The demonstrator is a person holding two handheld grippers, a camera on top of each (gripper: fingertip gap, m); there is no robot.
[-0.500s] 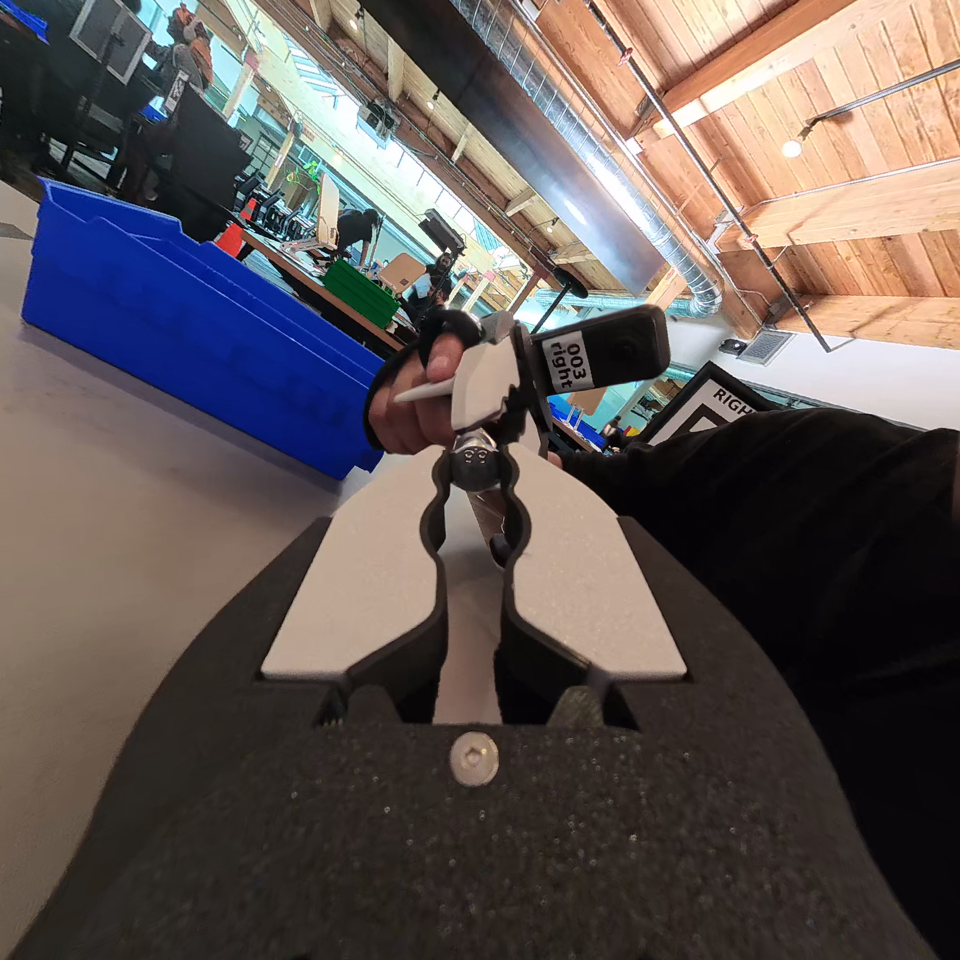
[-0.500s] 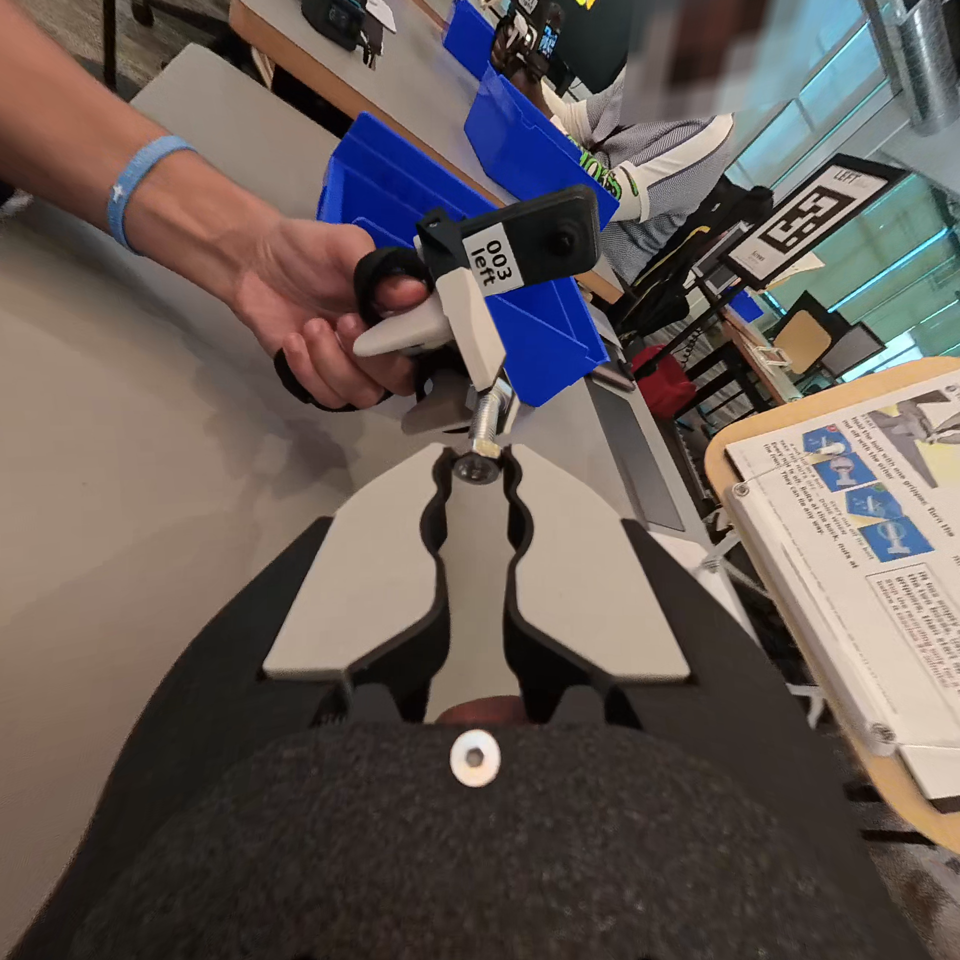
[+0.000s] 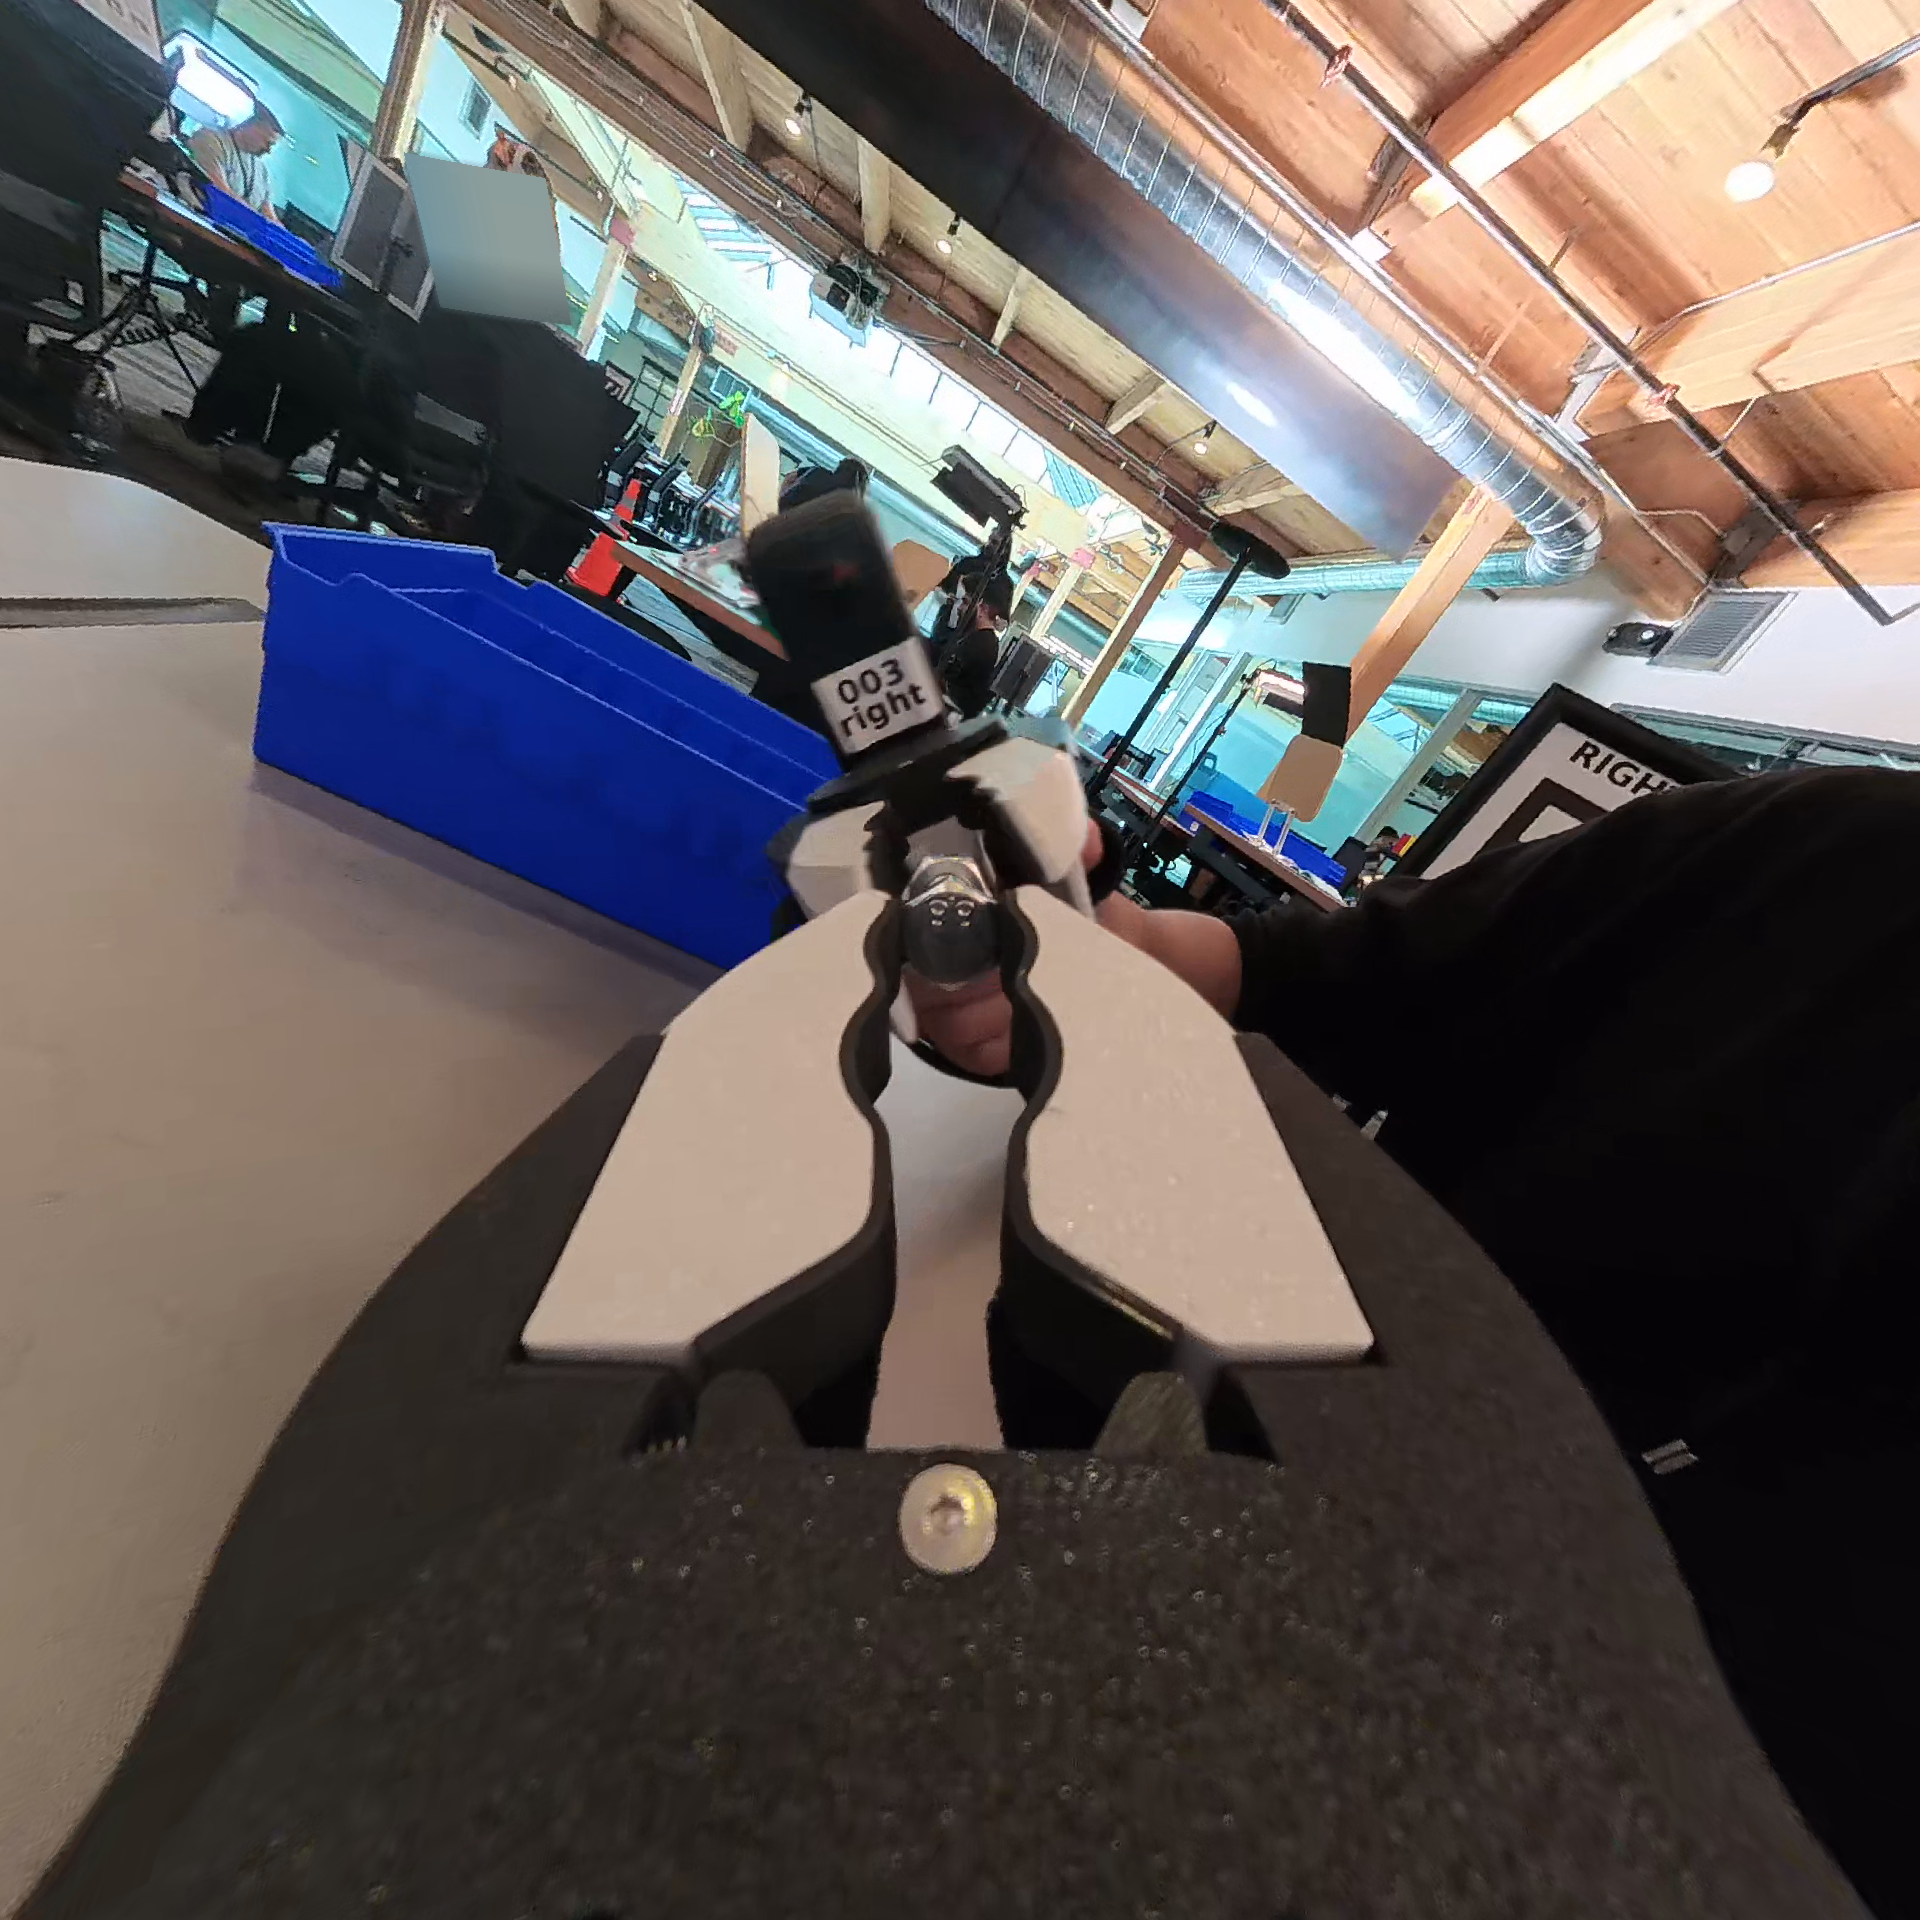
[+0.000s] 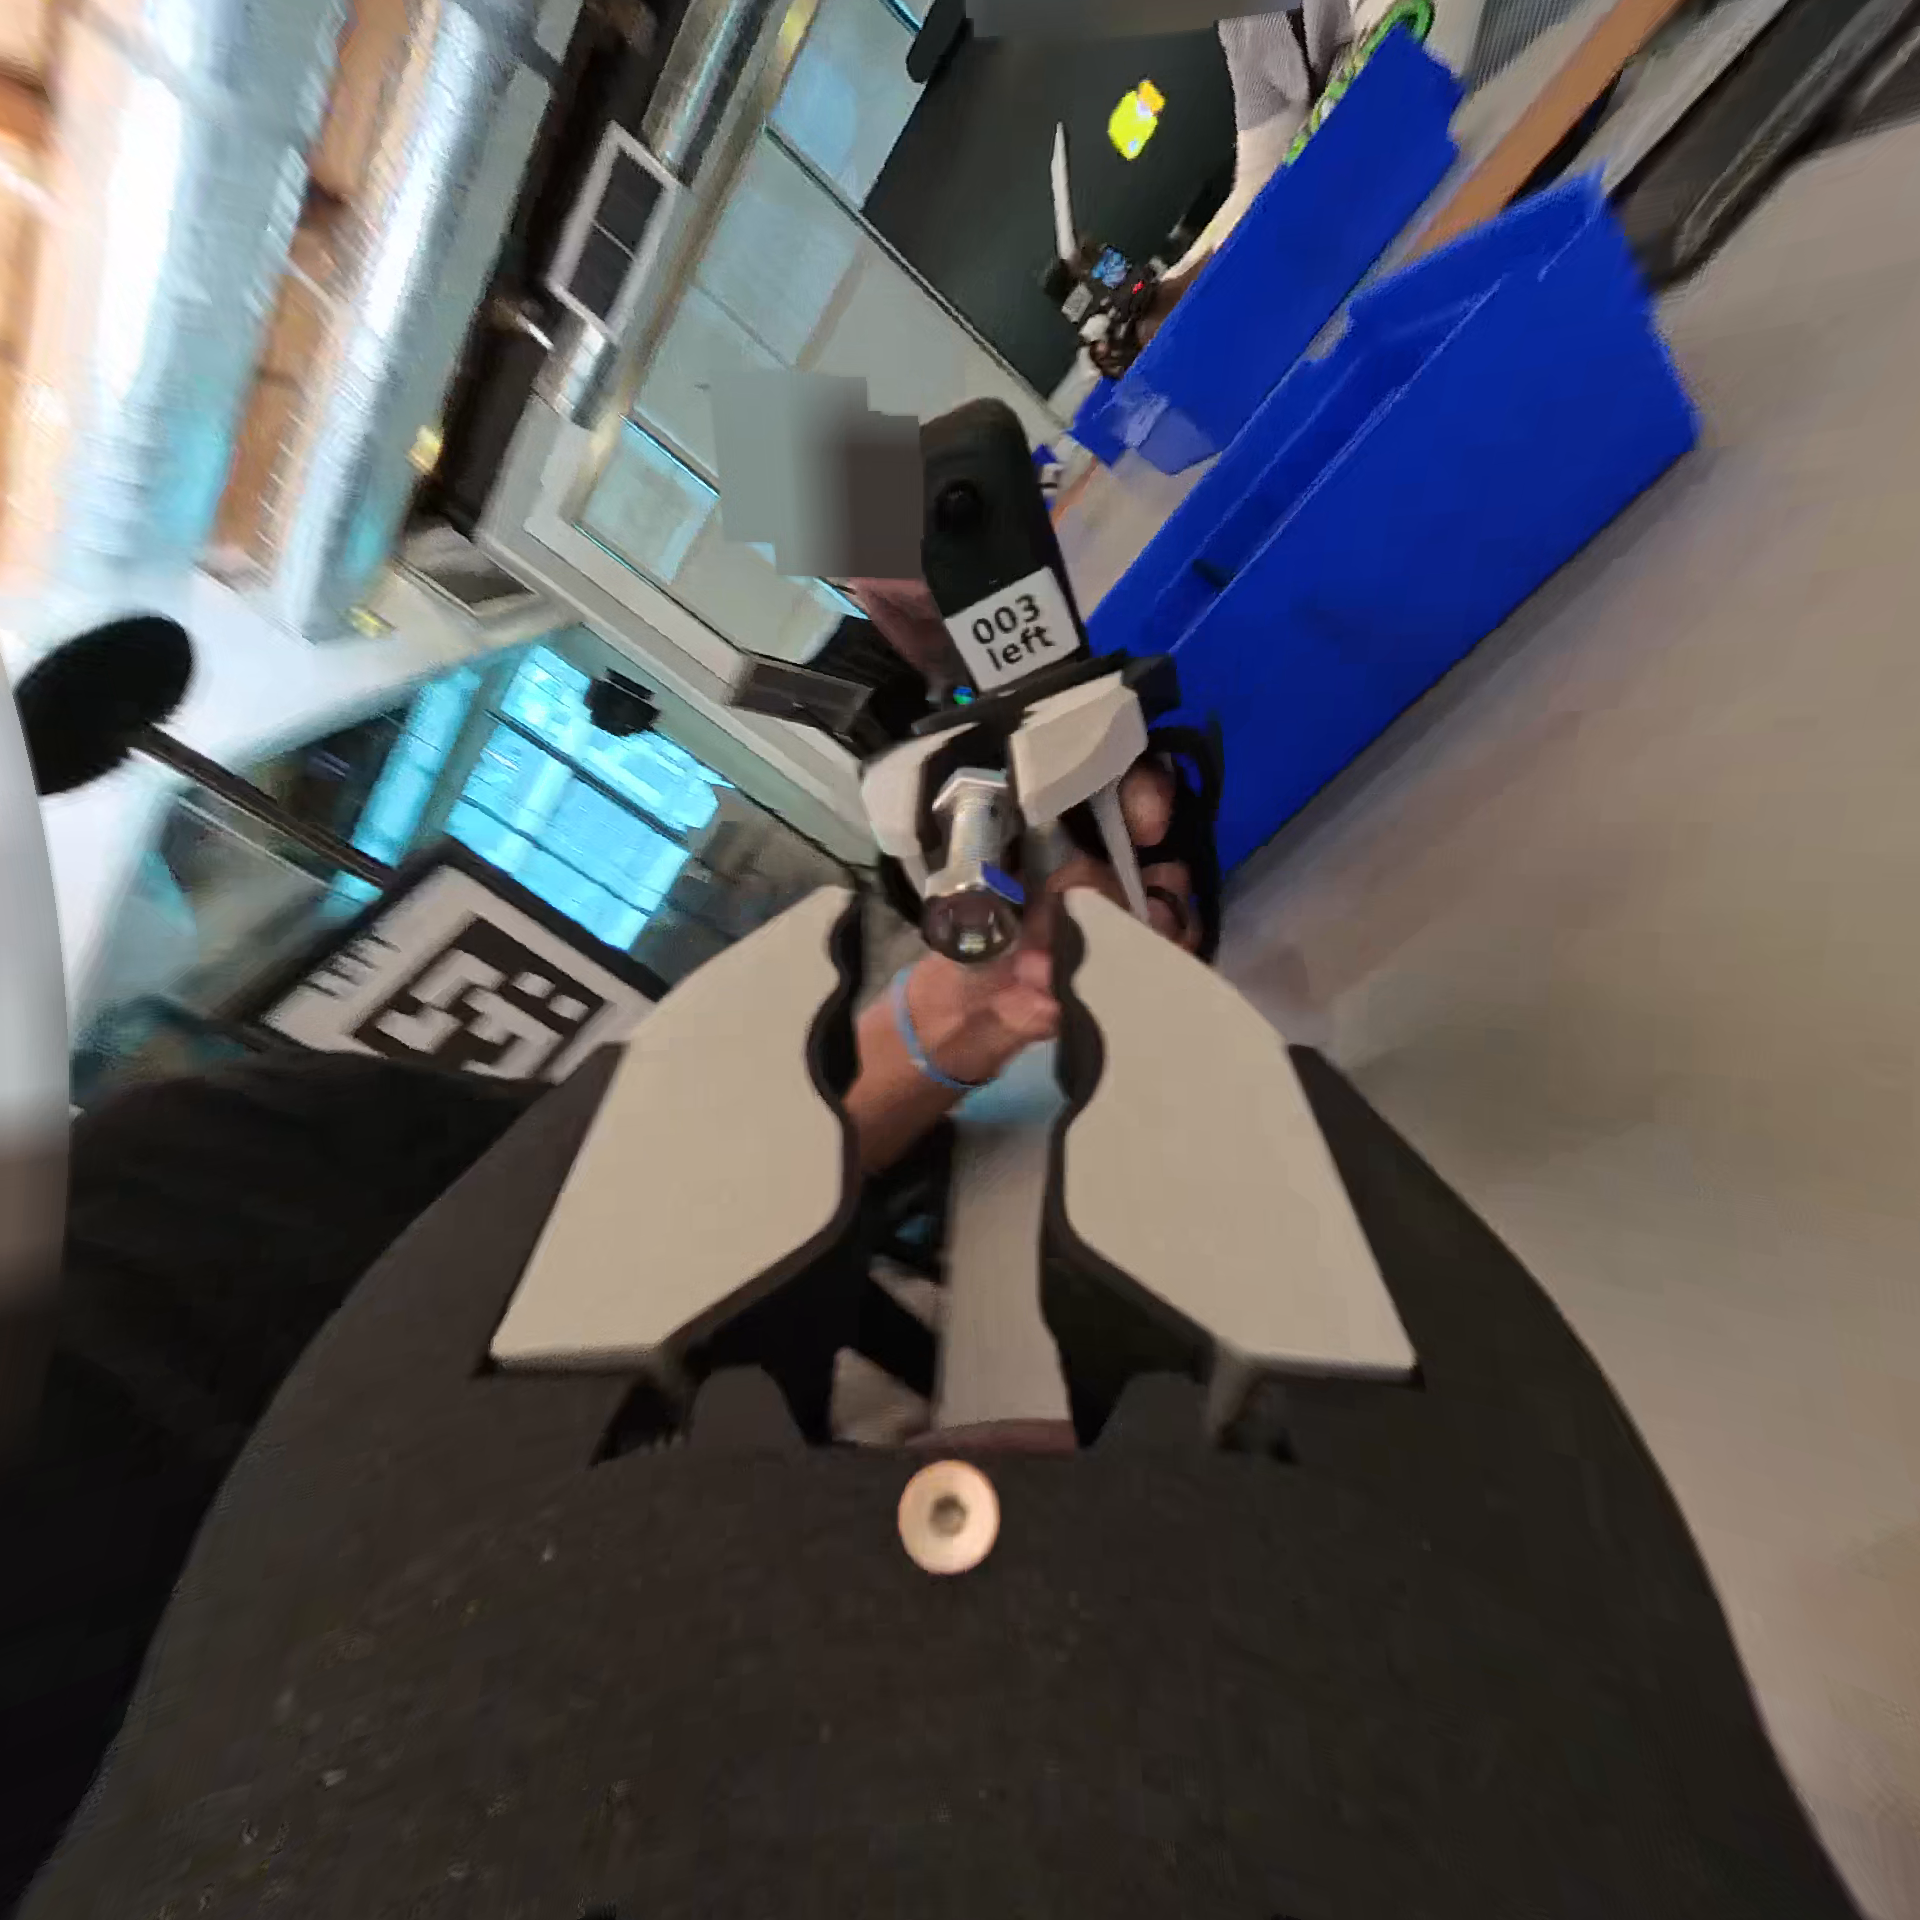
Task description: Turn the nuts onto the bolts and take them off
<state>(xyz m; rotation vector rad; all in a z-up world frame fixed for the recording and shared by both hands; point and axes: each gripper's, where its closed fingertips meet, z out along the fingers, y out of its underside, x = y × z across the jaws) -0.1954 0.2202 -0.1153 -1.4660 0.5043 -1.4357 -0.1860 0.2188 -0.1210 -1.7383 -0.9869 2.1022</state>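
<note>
Your left gripper (image 3: pixel 951 935) pinches the head of the bolt (image 3: pixel 948 928), fingertips pressed in on either side. From this side the head is a rounded, shiny silver dome with small raised marks on its face. In the right wrist view the bolt runs as a bright steel threaded shaft, with a silver hex nut (image 4: pixel 968 912) at its near end and a dab of blue beside it. Your right gripper (image 4: pixel 961 935) has its fingers spread to either side of the nut; contact is unclear and that view is motion-blurred. Bolt and nut are held in the air between the two grippers, above the grey table (image 3: pixel 156 935). A blue bin (image 3: pixel 499 727) sits on the table beyond.
</note>
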